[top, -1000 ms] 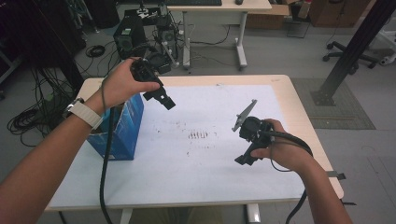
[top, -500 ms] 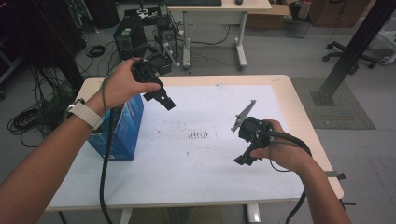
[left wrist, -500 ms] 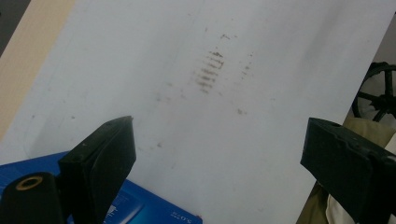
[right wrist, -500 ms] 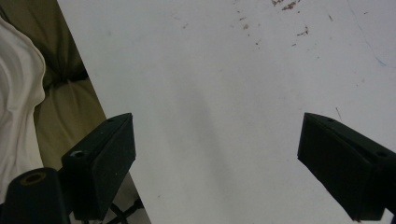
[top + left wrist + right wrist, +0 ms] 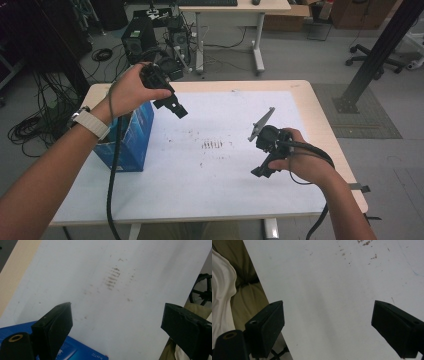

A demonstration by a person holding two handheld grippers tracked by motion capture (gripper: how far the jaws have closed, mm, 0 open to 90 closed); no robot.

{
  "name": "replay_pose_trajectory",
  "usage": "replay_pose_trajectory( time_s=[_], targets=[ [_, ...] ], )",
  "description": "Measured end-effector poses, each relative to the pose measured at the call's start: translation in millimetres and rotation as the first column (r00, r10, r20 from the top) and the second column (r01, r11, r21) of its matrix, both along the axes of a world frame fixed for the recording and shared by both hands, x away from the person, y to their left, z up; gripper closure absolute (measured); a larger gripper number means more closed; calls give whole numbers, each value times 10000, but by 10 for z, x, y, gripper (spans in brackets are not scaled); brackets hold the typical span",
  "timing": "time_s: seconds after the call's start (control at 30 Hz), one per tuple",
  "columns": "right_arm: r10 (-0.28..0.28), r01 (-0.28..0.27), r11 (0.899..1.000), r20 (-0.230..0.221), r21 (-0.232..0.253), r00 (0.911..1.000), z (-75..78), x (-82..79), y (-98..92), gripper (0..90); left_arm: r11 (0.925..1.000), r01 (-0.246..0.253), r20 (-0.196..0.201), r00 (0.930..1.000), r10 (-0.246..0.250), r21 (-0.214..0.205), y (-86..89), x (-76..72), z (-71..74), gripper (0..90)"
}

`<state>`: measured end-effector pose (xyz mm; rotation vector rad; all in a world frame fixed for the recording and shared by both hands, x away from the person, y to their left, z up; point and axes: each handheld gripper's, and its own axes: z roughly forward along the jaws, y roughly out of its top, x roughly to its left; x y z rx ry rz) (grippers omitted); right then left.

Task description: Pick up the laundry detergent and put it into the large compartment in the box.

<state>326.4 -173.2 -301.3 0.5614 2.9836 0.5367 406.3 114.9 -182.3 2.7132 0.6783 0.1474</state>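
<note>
Holding both grippers clear of the tabletop point(image 5: 320, 115), the person shows no change of position against the earlier high-view pictures: each hand sits where it sat, so nothing has been picked up or set down in the interval. The left gripper point(image 5: 175, 106) hangs at the upper left of the high view, above the near corner of the blue box point(image 5: 131, 135), which stands on the left part of the white sheet point(image 5: 225, 170) — the thing nearest to that gripper and the likeliest object of the work. In the left gripper view its jaws stand wide apart with nothing between them; a corner of the blue box point(image 5: 75, 352) lies at the bottom edge, below the left jaw, and the smudged marks point(image 5: 113, 277) lie farther up the sheet. The right gripper point(image 5: 264, 167) is held low at the right centre of the high view, its grey plate point(image 5: 261, 124) tilted upward; in the right gripper view its jaws are likewise spread and empty over bare white sheet point(image 5: 332, 302). Judged from this stillness, the work has not started — the box is untouched, and a descent of the left gripper toward it appears the probable first step.
</note>
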Motion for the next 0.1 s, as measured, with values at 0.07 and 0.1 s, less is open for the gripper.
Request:
replay_pose_trajectory(
  time_s=[0.07, 0.1],
  targets=[
    [-8, 8, 10000, 17, 0, 10000, 1, 0, -5, 115, 10000, -6, 4, 10000, 6, -18, -2, -4, 2, 103],
    [-8, 8, 10000, 21, 18, 10000, 2, 0, -7, 115, 10000, 2, 0, 10000, -2, -30, -2, -4, 3, 103]
  ],
)
